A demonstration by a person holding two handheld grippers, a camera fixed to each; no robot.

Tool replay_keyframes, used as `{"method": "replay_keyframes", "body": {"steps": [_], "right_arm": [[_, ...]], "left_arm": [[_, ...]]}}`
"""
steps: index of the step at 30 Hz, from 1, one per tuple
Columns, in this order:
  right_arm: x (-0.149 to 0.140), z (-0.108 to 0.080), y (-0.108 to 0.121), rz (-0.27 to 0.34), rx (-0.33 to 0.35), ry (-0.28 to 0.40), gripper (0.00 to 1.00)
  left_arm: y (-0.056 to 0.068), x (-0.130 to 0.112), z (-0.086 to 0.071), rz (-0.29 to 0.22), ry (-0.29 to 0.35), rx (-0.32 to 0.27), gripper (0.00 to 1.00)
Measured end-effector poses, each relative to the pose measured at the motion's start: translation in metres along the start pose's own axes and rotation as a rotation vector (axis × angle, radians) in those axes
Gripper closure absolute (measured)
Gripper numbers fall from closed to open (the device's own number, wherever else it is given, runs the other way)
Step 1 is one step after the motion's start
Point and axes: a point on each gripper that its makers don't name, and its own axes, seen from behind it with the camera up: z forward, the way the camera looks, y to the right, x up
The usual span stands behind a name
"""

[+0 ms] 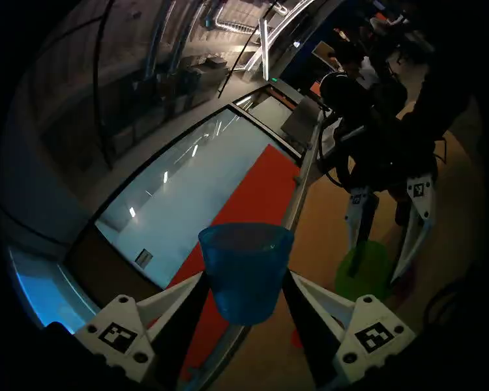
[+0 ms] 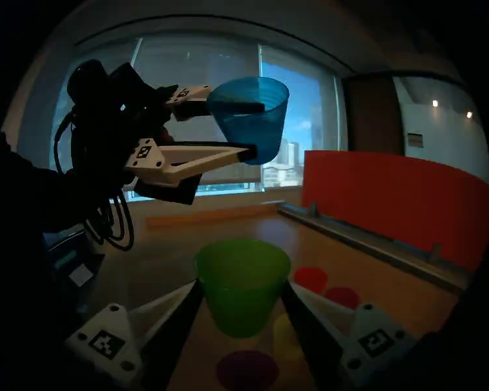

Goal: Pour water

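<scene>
Left gripper (image 1: 244,279) clenched on blue cup (image 1: 246,260), held higher than green cup (image 2: 242,306), right gripper (image 2: 242,285) grasping green cup on both sides, low over wooden table (image 2: 388,280) with coloured discs (image 2: 310,279)

Aloft hung translucent blue plastic cup (image 2: 248,117), roughly upright; translucent green plastic cup (image 2: 242,287) (also upright) sat lower, apart.

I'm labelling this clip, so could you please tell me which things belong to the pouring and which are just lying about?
In the job: blue cup in the left tongs; green cup in the right tongs.
Lying about: coloured discs on the table; red partition.
</scene>
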Motion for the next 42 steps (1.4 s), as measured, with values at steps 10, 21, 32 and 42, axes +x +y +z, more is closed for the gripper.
{"method": "replay_keyframes", "body": {"steps": [10, 21, 32, 42], "right_arm": [[0.0005, 0.0004, -0.0004, -0.002, 0.001, 0.003, 0.13], [0.0009, 0.0001, 0.0001, 0.0, 0.0, 0.006, 0.13], [0.0016, 0.0014, 0.0001, 0.001, 0.0, 0.008, 0.13], [0.0027, 0.0, 0.0009, 0.001, -0.003, 0.009, 0.13]], "left_arm": [[-0.0028, 0.0017, 0.0004, 0.05, -0.006, 0.009, 0.22], [-0.0054, 0.0032, 0.0016, 0.087, -0.008, 0.019, 0.22], [-0.0053, 0.0034, 0.0034, 0.116, -0.011, 0.023, 0.22], [-0.0037, 0.0042, 0.0046, 0.148, -0.01, 0.025, 0.22]]}}
